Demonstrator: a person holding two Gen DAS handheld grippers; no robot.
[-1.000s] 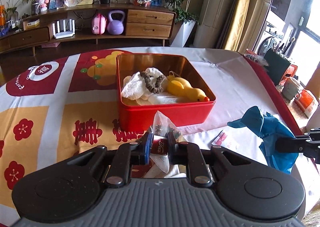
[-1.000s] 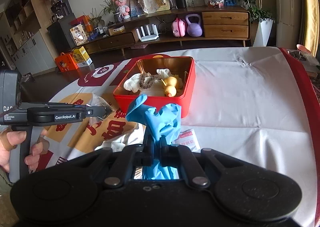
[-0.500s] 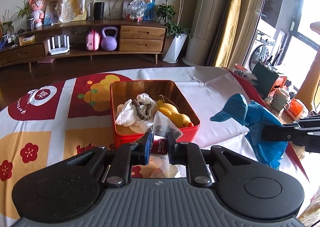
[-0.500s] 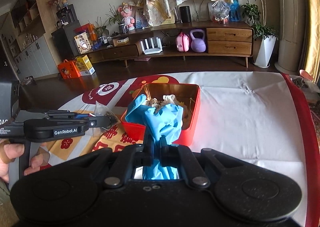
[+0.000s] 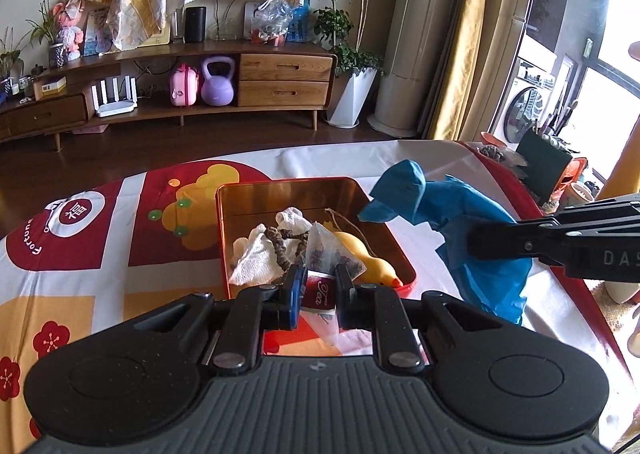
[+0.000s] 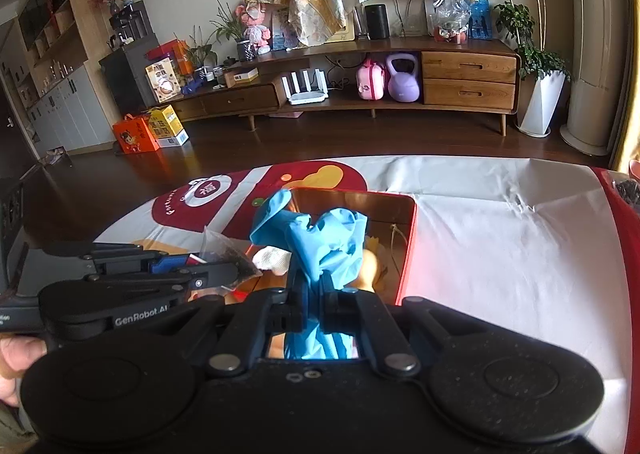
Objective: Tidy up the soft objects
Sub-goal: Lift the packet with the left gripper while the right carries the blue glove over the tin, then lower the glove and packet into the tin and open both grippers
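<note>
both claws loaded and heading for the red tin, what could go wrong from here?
1. The left claw grips the tea bag only by its red tag; the pouch could swing and miss the red tin.
2. The blue glove in the right claw blocks that camera's view of the tin.
3. The claws are close together over the tin and may collide.

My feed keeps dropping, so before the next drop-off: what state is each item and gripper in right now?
left gripper: shut on the tea bag.
tea bag: held up, above the tin's near edge.
right gripper: shut on the blue glove.
blue glove: crumpled, held above the tin.
red tin: open, no lid on it.
white cloth: crumpled inside the tin.
yellow rubber duck: lying inside the tin.
</note>
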